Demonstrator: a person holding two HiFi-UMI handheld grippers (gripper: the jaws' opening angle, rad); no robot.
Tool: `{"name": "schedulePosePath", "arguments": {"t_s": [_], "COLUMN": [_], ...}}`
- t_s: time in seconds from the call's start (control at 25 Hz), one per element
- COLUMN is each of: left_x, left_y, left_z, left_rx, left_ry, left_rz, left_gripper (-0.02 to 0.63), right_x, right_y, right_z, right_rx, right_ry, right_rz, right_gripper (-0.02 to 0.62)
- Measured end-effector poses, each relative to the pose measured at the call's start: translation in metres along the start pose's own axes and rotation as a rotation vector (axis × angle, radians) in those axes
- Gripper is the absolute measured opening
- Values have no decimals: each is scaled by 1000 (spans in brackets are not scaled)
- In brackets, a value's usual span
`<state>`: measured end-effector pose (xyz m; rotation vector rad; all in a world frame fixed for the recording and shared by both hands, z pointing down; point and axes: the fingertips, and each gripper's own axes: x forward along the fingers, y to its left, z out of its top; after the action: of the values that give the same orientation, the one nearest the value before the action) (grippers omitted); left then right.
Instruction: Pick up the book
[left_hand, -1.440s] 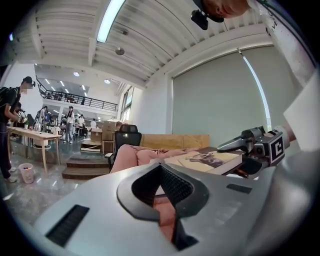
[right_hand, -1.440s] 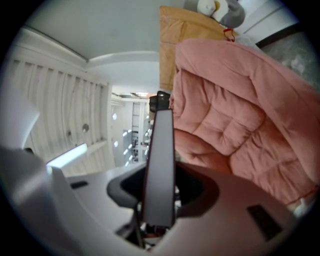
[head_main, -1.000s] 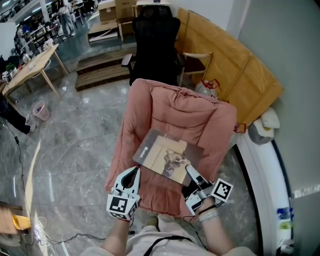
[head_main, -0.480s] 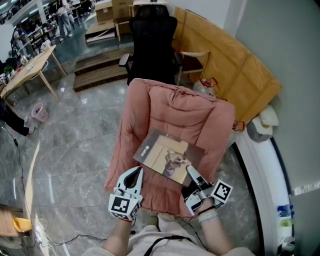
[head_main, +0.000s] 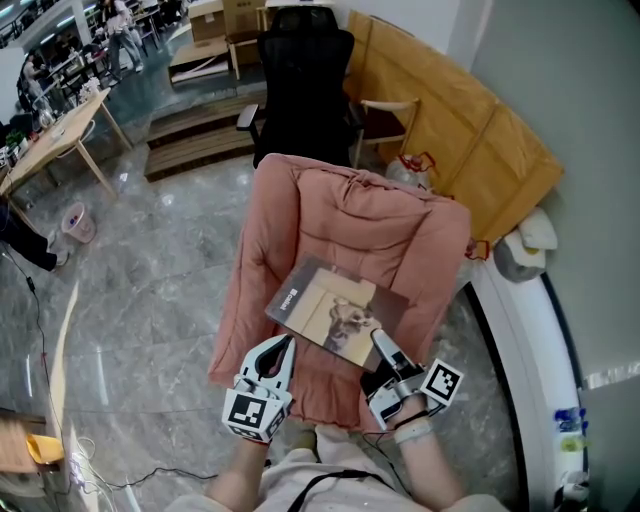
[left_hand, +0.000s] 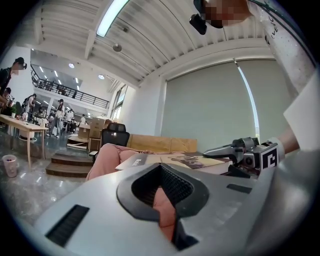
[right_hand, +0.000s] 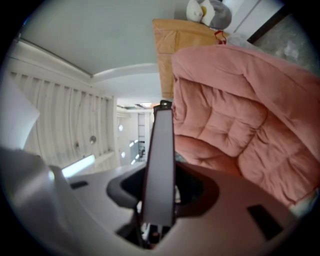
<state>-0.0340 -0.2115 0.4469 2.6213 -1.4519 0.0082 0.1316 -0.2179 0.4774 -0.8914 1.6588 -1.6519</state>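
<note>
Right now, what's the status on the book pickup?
Right claw clamped on corner of book. Left claw shut, empty, alongside. Nothing blocking.

Of the right gripper (head_main: 378, 340), the lower jaw is hidden beneath the near corner of the book (head_main: 335, 312) in the head view, and the forearms (head_main: 245, 478) behind both grippers are cut off by the bottom edge. In the right gripper view the book stands edge-on between the jaws and hides whatever lies straight ahead. Ahead of the left gripper (head_main: 287, 345), the print on the book's spine is too small to read.
</note>
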Motion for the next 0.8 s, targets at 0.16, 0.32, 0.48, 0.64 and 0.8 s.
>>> {"name": "schedulePosePath", "arguments": {"t_s": [0.16,0.32,0.48,0.64,0.8], "left_x": [1,0,-1,-1,-1], "left_y": [-3,-5,-3,-2,-1], "left_z": [-1,-2,-2,-4,-5], "left_rx": [-7,-10,-8,-12,-10], "left_ry": [3,6,7,8,9], "left_rz": [-8,-7,-3,-2,-8], "left_gripper": [21,21,21,21,21], "right_x": [2,0,1,2,2], "right_y": [-2,-3,1,0,0], "right_z": [-1,0,-1,-1,-2], "right_rx": [9,12,10,11,3], "right_ry": [-3,-2,-1,-2,-4], "right_rz": [-3,1,12,17,11], "right_gripper": [160,160,160,160,160]}}
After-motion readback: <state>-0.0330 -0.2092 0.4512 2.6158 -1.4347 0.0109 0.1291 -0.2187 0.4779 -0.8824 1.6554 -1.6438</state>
